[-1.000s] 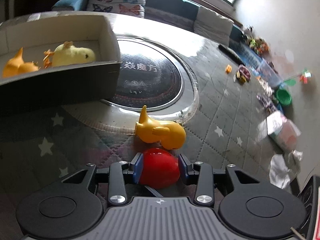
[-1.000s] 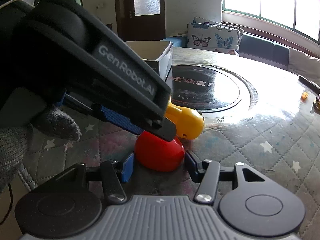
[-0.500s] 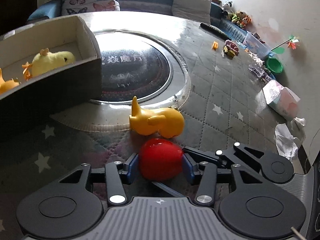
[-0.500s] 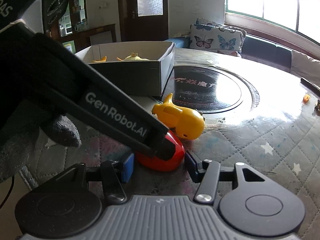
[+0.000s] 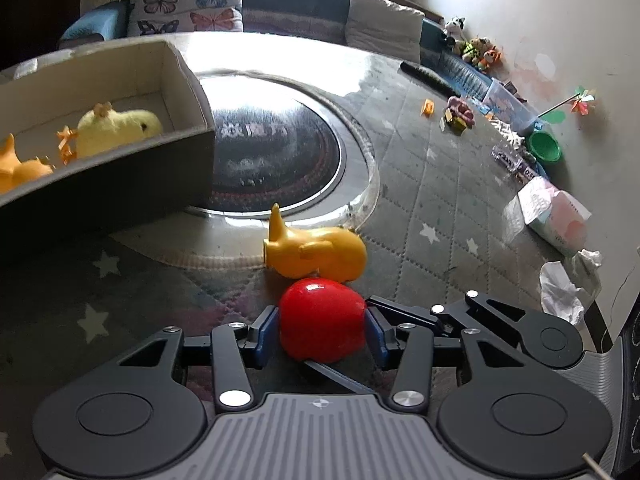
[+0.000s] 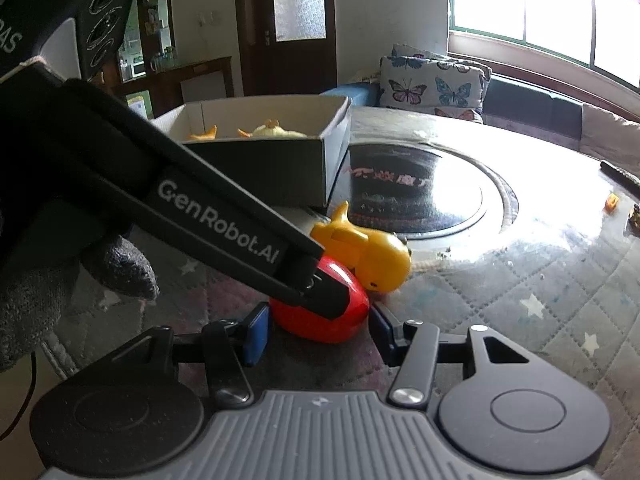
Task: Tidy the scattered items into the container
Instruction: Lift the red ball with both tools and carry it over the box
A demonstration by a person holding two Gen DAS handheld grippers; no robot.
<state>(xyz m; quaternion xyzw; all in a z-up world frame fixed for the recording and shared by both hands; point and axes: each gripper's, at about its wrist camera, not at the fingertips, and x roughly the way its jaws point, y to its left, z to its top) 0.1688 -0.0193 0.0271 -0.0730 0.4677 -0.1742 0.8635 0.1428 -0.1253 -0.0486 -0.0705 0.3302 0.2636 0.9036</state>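
Note:
A red rounded toy [image 5: 322, 320] lies on the quilted table cover, touching a yellow plastic duck [image 5: 316, 254] just behind it. My left gripper [image 5: 322, 332] is open, its blue pads [image 5: 266, 330] close beside the toy's two sides. My right gripper [image 6: 318, 330] is open around the same red toy [image 6: 344, 320] from the other side, with small gaps at both pads. One left finger [image 6: 256, 236] crosses over the toy in the right wrist view. The cardboard box [image 5: 120, 184] behind holds a yellow plush chick [image 5: 116, 130] and an orange toy [image 5: 20, 168].
A gloved hand [image 6: 60, 280] holds the left gripper. A black round inset [image 5: 276, 152] fills the table's middle. Small toys [image 5: 458, 114], a green bowl [image 5: 544, 146], a tissue pack [image 5: 556, 216] and crumpled tissue [image 5: 564, 292] lie to the right.
The left gripper's pads, pressed on the red toy a second ago, have spread apart, and that gripper has rolled a little. The right gripper and both toys have stayed put.

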